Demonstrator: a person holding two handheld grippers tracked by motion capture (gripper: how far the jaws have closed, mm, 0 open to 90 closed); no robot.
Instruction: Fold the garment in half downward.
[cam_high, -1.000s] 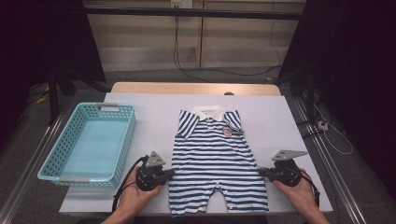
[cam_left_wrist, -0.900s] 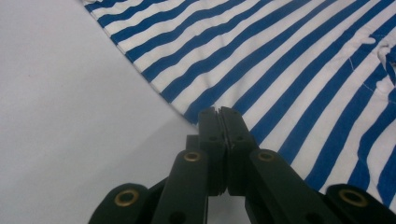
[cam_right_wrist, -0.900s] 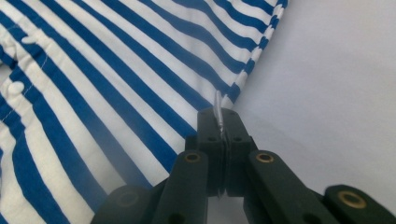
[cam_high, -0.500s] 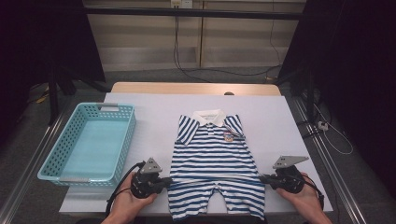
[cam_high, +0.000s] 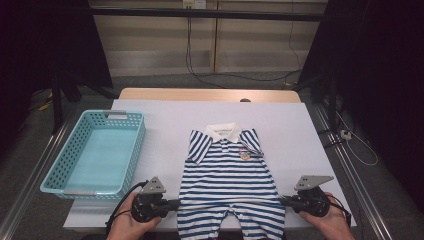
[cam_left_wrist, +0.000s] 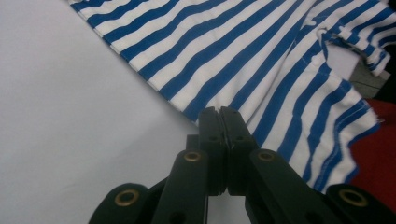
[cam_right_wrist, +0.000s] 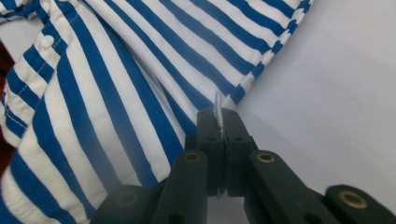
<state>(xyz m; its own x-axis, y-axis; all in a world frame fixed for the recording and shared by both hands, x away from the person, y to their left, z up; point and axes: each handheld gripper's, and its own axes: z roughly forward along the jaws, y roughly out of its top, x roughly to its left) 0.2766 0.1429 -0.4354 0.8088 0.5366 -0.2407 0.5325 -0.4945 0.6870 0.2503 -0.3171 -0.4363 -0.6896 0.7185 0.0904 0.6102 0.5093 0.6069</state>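
Both grippers, left (cam_high: 172, 204) and right (cam_high: 286, 201), pinch the striped romper's (cam_high: 229, 175) side seams; folding not begun, basket (cam_high: 65, 180) unfilled.

Baby romper (cam_high: 227, 177): blue and white horizontal stripes, white collar, short sleeves, small round badge on the chest. Lies front up, collar at the far end, on the white table top, roughly central. Both side edges near the legs are pinched and drawn taut; leg ends apparently overhang the near table edge.
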